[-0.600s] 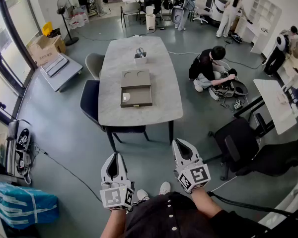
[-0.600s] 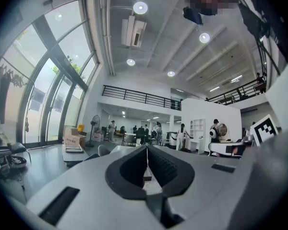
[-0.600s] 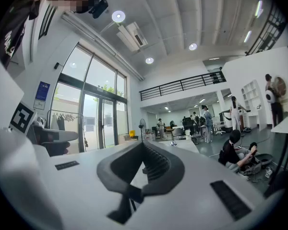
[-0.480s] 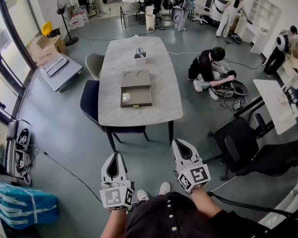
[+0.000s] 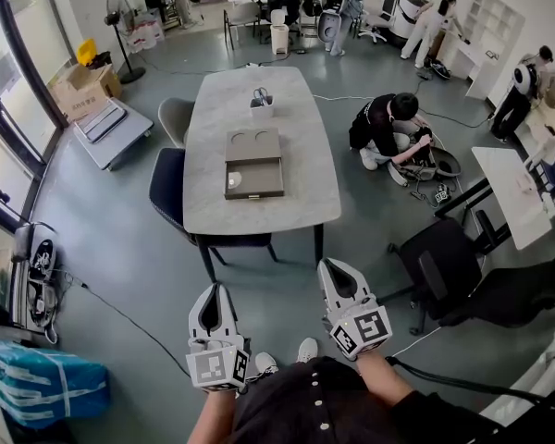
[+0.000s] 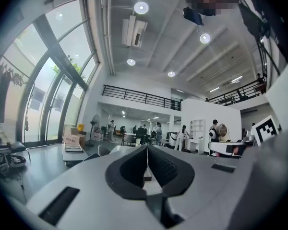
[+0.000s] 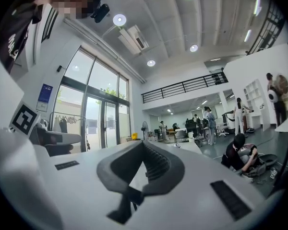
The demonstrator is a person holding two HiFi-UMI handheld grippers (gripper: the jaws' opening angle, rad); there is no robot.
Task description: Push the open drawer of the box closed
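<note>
- The box [image 5: 252, 146] sat in the middle of the table [image 5: 301, 206], its drawer [image 5: 254, 182] open toward the person. Something small and pale lay inside, too distant to identify.
- The left gripper [image 5: 215, 289] and right gripper [image 5: 330, 266] hung well short of the table, jaws pressed together on nothing.

Left gripper [image 5: 212, 292] and right gripper [image 5: 332, 270], held low before the torso, jaws together and empty, pointing toward 12 and 11 o'clock respectively.
</note>
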